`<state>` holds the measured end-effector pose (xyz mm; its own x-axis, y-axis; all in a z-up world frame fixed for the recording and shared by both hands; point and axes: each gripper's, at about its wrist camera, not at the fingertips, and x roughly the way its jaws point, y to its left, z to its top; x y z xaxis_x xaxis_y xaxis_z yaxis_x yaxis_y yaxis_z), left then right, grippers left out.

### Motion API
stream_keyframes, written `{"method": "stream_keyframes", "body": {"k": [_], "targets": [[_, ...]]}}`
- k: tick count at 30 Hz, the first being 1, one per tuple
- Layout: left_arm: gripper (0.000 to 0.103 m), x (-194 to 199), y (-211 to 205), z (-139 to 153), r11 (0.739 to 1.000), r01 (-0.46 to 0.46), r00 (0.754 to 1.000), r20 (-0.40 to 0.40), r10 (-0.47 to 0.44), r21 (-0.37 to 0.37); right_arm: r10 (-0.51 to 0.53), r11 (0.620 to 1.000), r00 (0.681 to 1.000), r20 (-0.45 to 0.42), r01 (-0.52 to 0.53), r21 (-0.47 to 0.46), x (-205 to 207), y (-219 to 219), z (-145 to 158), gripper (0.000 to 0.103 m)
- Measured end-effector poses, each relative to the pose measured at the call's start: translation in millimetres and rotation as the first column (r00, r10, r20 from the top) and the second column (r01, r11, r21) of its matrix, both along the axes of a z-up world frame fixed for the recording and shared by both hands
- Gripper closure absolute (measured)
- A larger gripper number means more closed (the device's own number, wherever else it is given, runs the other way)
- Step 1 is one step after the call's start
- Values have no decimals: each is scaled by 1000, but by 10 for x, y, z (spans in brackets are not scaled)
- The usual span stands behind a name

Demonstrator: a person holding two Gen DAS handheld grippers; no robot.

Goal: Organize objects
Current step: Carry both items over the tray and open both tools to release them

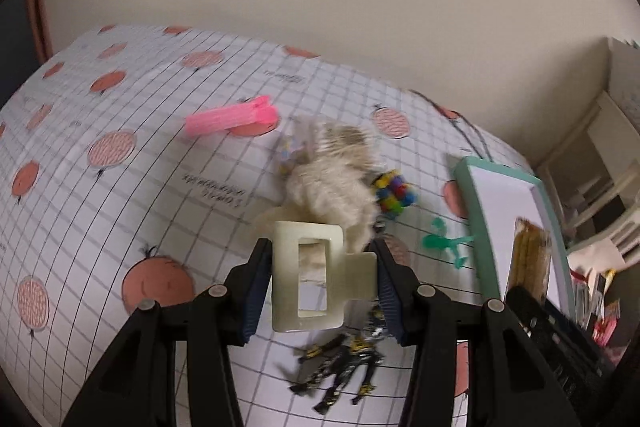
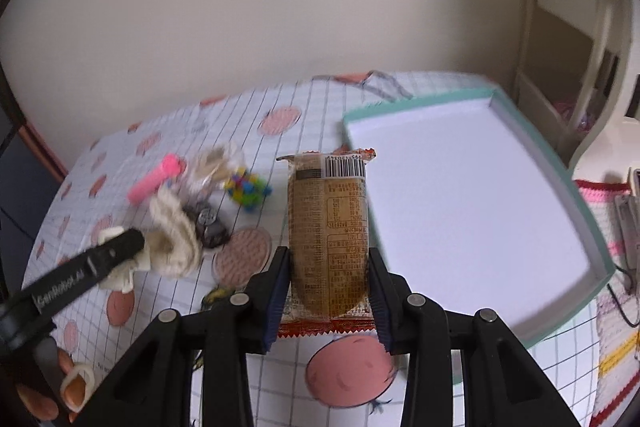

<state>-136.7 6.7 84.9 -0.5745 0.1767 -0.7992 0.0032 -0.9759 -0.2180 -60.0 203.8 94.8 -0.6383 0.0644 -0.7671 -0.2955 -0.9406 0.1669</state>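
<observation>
The big flat box with the teal rim and white inside has nothing in it yet, as far as the right wrist view shows, so the tidying looks like it is just starting

The left gripper is clamped on a cream plastic hair claw clip, held up above the table. The right gripper is clamped on a long brown snack packet with a barcode and red zigzag ends, also held up, just beside the near left side of the box

So two things are picked up, but neither is put away

Lots of things are left on the white cloth with grid lines and pink circles: a pink plastic clip, a fluffy cream scrunchie, a little ball of bright coloured blocks, a green plastic toy and a black and yellow robot toy

I think the snack packet will go in the box first, as it is closest, then the claw clip, then all the rest
</observation>
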Motion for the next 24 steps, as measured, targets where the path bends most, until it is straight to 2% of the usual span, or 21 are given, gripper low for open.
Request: {"method": "stream_keyframes", "body": {"k": [6,13,18,24], "targets": [[52,40,265,85,997,79,995,-58,-79,-10,-71,997,997,-35,73,40,79,291,39,63],[52,-23,654,10,988,151,988,-41,-152,-12,-181,983,984,-9,181,23,173,819,-103,63],[52,-18,1038,-44,973,231,972,-41,-231,-20,-240,971,971,1,240,9,256,1147,-203,63],[52,-27,1442,-122,951,305,952,-44,-303,41,-259,965,966,3,259,39,293,1334,-253,63]]}}
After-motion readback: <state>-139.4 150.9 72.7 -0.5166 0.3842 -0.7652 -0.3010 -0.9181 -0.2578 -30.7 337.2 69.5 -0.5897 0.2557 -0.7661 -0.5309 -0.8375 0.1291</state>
